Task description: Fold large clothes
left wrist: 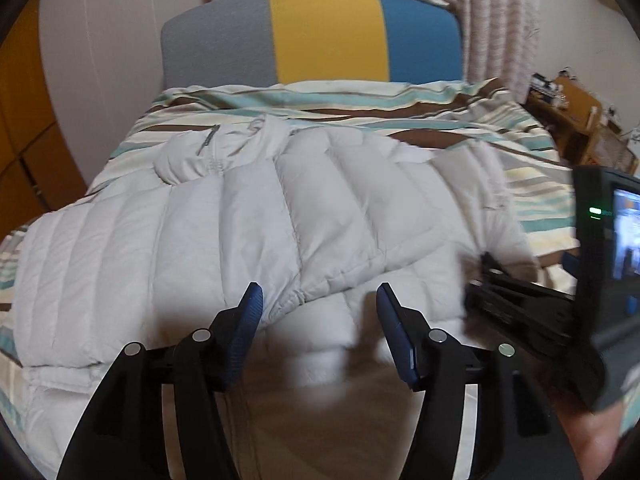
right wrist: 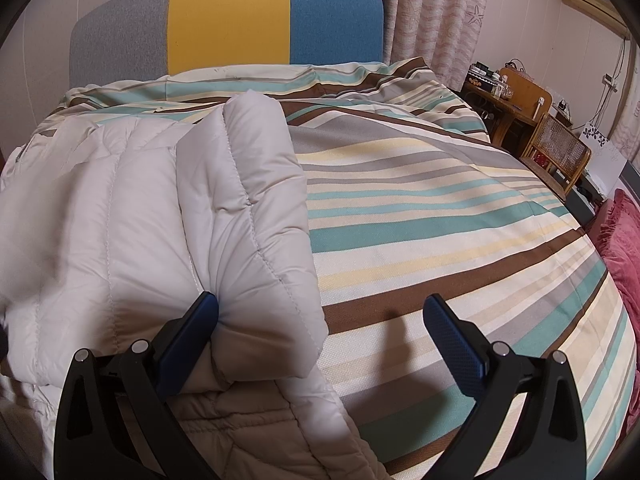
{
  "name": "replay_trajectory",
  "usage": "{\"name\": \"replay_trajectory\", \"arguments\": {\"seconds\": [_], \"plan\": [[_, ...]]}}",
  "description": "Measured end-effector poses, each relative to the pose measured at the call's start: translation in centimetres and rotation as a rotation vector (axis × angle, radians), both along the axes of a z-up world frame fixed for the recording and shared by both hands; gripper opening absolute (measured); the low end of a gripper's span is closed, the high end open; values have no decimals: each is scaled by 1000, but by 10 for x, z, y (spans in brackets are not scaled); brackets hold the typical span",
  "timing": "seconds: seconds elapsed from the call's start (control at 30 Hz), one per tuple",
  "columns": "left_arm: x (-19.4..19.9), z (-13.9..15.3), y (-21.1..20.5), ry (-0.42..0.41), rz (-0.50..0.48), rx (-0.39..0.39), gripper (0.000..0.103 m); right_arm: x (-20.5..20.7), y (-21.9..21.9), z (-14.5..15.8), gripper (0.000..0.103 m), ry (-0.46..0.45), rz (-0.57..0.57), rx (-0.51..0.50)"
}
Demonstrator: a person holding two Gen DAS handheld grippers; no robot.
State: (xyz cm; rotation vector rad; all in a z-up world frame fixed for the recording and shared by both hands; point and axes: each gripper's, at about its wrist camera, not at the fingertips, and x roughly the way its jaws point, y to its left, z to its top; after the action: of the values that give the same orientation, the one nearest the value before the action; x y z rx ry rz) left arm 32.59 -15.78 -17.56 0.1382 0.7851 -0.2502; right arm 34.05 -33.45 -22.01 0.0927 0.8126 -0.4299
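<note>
A white quilted puffer jacket (left wrist: 248,220) lies on the striped bed cover, with a sleeve folded across its body. My left gripper (left wrist: 318,300) is open just above the jacket's near edge, at the sleeve cuff, holding nothing. In the right wrist view the jacket (right wrist: 120,220) fills the left side and its folded sleeve (right wrist: 256,208) lies between the jaws. My right gripper (right wrist: 320,316) is wide open over the jacket's right edge, its left finger touching the sleeve. The right gripper's body (left wrist: 560,312) shows at the right of the left wrist view.
The striped bed cover (right wrist: 440,208) stretches to the right of the jacket. A grey, yellow and blue headboard (left wrist: 320,36) stands at the far end. A wooden table and wicker chair (right wrist: 556,148) stand beside the bed on the right. A red cushion (right wrist: 624,248) lies at the right edge.
</note>
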Motion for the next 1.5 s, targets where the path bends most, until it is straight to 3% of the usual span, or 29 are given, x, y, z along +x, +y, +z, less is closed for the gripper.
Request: {"name": "replay_trajectory", "arguments": {"seconds": [0.2, 0.3, 0.37, 0.43, 0.53, 0.67, 0.77, 0.83, 0.93, 1.03, 1.23, 1.27, 1.33, 1.5], "plan": [[-13, 22, 38, 1, 11, -70, 59, 0, -3, 0, 101, 5, 5, 29], [-6, 36, 86, -23, 114, -88, 59, 2, -10, 6, 101, 40, 17, 74], [3, 44, 115, -33, 189, -89, 59, -6, -9, 24, 101, -3, 1, 65], [15, 45, 143, -33, 265, -75, 65, -15, 1, 50, 101, -114, 21, 74], [36, 38, 179, -6, 360, -36, 65, -9, 29, 79, 101, -206, 99, 76], [53, 19, 209, 39, 415, 14, 65, 28, 77, 78, 101, -161, 239, 40], [61, 1, 222, 49, 415, 54, 66, 56, 102, 50, 101, -64, 271, -32], [62, -7, 225, 36, 392, 61, 72, 68, 106, 24, 101, 2, 277, -16], [62, -21, 230, 24, 358, 22, 74, 67, 107, 4, 101, 2, 275, 11], [66, -32, 233, 24, 361, 1, 74, 69, 118, -2, 101, 4, 268, -46], [65, -31, 232, 24, 363, 3, 77, 63, 112, -4, 101, -10, 269, -25], [64, -29, 231, 22, 366, 9, 80, 64, 109, -2, 101, -11, 270, -17], [58, -23, 229, 27, 370, 23, 99, 64, 104, -1, 101, -8, 274, 9], [26, -4, 238, 34, 365, -25, 100, 53, 89, 16, 101, 15, 285, 67]]}}
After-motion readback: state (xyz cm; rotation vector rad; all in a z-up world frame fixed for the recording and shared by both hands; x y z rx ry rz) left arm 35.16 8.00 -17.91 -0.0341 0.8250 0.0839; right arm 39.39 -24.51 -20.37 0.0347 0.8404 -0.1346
